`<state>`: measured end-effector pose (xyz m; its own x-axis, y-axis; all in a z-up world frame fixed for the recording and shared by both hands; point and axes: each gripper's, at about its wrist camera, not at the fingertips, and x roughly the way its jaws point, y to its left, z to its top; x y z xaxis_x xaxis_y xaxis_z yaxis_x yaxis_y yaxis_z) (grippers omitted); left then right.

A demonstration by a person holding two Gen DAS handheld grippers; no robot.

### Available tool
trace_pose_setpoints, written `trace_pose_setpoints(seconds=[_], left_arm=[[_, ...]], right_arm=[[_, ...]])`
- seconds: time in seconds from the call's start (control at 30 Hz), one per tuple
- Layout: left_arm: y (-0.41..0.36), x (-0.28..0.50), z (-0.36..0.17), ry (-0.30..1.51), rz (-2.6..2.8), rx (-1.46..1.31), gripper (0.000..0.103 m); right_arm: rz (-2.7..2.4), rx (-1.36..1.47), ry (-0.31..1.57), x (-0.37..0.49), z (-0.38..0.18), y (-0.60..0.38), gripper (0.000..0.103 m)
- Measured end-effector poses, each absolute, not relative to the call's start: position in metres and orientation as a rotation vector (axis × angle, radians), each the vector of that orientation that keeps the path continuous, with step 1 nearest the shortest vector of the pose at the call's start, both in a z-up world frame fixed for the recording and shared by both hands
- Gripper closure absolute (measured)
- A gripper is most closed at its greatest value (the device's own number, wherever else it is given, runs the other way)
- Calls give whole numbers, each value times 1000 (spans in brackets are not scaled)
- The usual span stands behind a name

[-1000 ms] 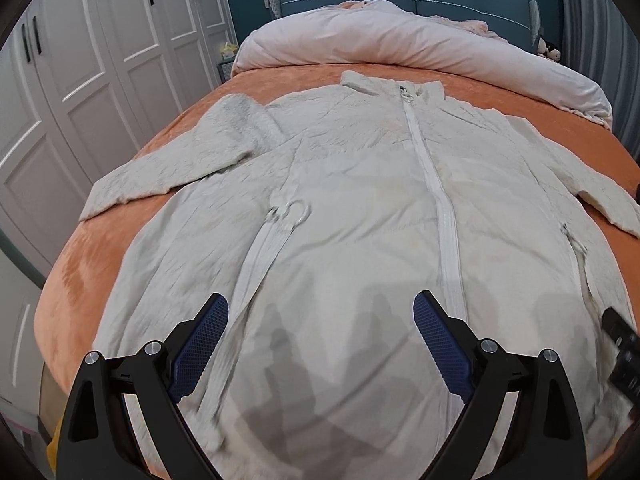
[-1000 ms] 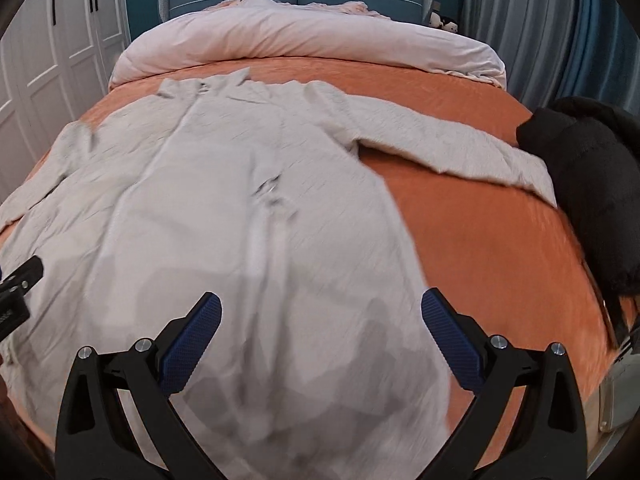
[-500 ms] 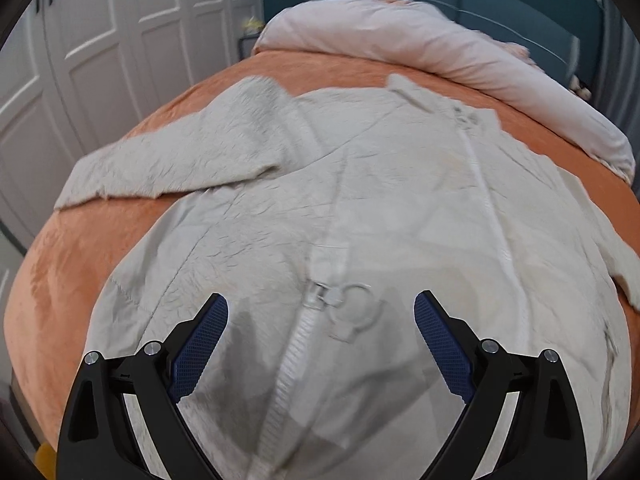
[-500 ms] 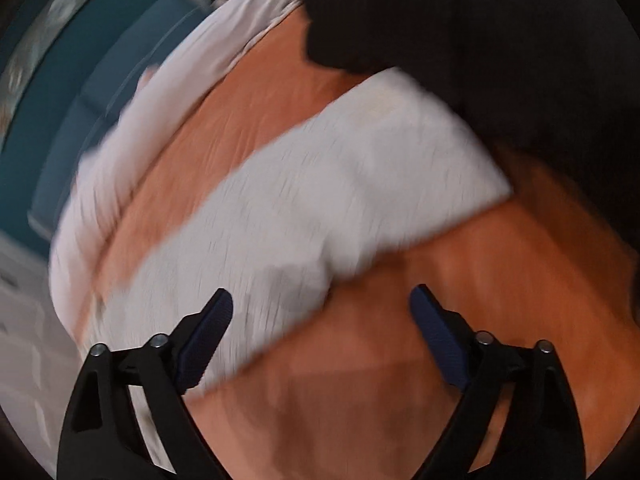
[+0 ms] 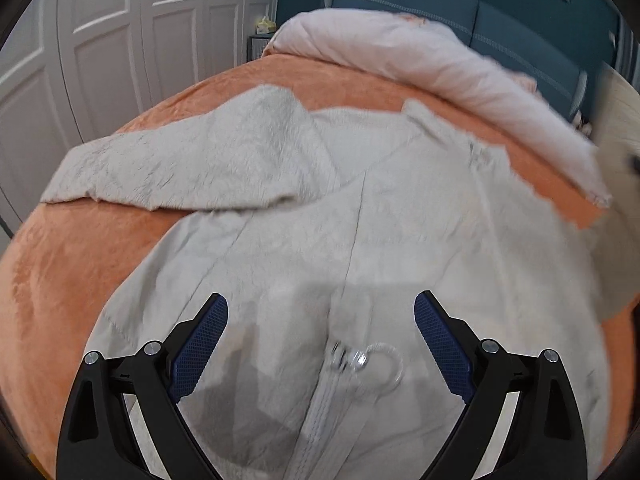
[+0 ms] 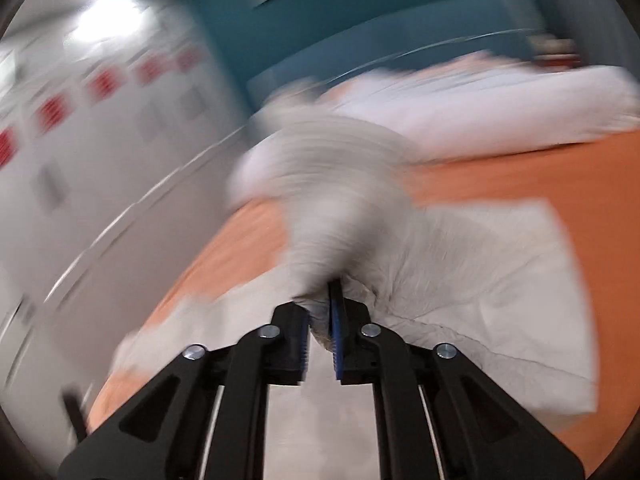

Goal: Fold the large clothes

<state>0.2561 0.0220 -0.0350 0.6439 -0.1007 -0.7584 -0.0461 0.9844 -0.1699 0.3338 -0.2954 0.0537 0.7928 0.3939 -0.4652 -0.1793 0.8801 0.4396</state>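
A large pale grey zip-up jacket (image 5: 360,216) lies spread flat on the orange bed (image 5: 80,264). Its left sleeve (image 5: 180,168) stretches out to the left. A pocket zip with a clear ring pull (image 5: 376,360) lies between my left gripper's (image 5: 320,336) open blue pads, and the gripper hovers just above the fabric. My right gripper (image 6: 320,324) is shut on a bunch of the jacket's right sleeve (image 6: 332,208) and lifts it off the bed. The right wrist view is blurred by motion.
A pink duvet (image 5: 420,52) is piled at the head of the bed against a teal headboard (image 5: 500,28). White wardrobe doors (image 5: 100,40) stand to the left. A small bedside table with a tissue box (image 5: 264,26) sits in the far corner.
My right gripper swung to the right sleeve, closed on it and lifted it. My left gripper moved forward and left over the jacket toward the pocket zip, still open.
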Motion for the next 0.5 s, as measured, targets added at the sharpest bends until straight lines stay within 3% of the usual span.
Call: trace_pose_setpoints(seconds=[0.1,0.13,0.33,0.5], left_arm=[[36,268,-24,857,-66,-277,10],[39,270,-23,856,-71,-292,10],[41,317,-28,884,-147,-342,10],[12,368,-62,989,-219,-369,13]], right_arm=[[449,276,691,341,16,-203,62],[468,272,707,335,5,-188,58],[334,367,740,291,-27,-231,52],[-27,441,741,266,-43,-346,44]])
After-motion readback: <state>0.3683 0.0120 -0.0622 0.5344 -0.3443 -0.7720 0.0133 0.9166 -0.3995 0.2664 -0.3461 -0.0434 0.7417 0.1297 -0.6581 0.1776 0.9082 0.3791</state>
